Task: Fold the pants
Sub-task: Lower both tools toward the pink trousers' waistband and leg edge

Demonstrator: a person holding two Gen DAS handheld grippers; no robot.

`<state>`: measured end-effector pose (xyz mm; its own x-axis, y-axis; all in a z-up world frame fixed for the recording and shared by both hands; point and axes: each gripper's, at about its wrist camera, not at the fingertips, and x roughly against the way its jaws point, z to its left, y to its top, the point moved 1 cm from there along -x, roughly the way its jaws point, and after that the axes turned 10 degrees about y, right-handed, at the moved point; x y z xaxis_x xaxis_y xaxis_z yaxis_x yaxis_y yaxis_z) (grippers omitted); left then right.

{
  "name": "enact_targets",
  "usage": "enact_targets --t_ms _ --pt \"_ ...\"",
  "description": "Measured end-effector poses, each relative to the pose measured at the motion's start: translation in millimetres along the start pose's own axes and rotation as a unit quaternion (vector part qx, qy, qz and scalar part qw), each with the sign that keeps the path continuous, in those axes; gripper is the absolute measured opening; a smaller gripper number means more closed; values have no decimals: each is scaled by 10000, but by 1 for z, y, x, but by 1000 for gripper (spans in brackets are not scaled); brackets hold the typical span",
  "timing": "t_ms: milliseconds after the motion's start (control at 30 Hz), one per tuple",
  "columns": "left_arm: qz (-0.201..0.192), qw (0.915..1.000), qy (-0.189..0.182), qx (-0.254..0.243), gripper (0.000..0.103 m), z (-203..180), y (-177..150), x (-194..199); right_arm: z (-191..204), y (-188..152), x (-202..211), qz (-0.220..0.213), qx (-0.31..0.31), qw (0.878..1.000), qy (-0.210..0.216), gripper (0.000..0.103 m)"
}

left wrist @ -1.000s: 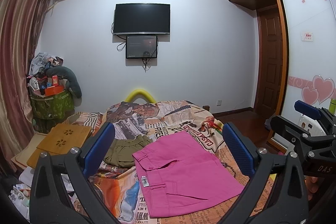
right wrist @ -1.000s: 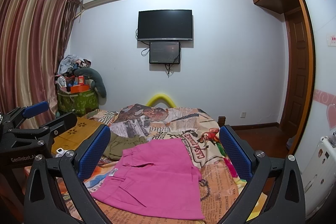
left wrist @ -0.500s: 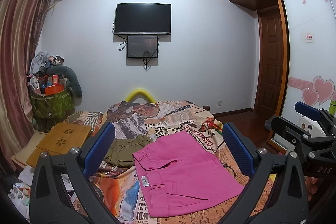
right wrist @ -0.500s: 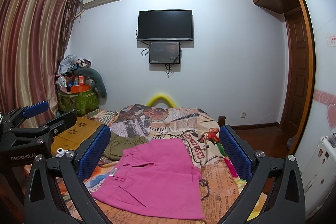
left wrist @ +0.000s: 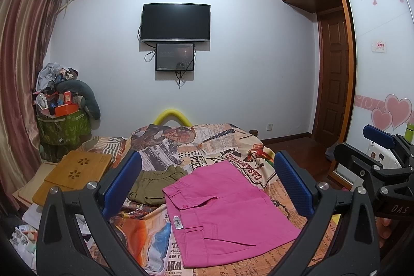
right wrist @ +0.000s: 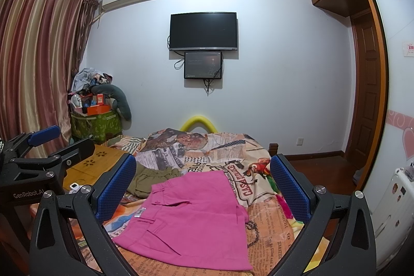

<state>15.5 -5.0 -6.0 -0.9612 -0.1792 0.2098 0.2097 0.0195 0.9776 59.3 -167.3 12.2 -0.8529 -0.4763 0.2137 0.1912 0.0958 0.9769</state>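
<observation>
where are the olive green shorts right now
In both wrist views the olive green shorts lie on the printed bedspread, just left of and behind the pink pants, with the wooden lap desk farther left.

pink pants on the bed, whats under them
The pink pants lie flat on the newspaper-print bedspread. Its print shows around every edge; whatever lies beneath the pants is covered.

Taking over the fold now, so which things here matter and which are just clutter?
For the job:
pink pants, flat on the bed
left gripper, open
right gripper, open

Just lying about:
olive garment beside the pants
wooden tray
green basket
TV
</observation>
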Motion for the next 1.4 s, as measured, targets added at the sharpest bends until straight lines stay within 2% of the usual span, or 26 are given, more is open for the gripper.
enact_targets --t_ms 500,767,1000,1167,1400 --pt "89 9999 7 48 103 4 0 -8 2 2 2 34 -37 10000 -3 103" --pt "233 9997 -3 28 103 5 -2 -30 -9 -7 -20 290 -214 9993 -68 103" --pt "764 9971 -26 -59 103 4 -8 -86 -32 -20 -44 680 -370 9968 -220 103" --pt "1172 9927 168 -250 103 1 -24 -131 -54 -34 -66 1059 -454 9929 -302 103" --pt "2028 9788 151 -256 103 0 -57 -205 -86 -57 -103 1725 -664 9823 -295 103"
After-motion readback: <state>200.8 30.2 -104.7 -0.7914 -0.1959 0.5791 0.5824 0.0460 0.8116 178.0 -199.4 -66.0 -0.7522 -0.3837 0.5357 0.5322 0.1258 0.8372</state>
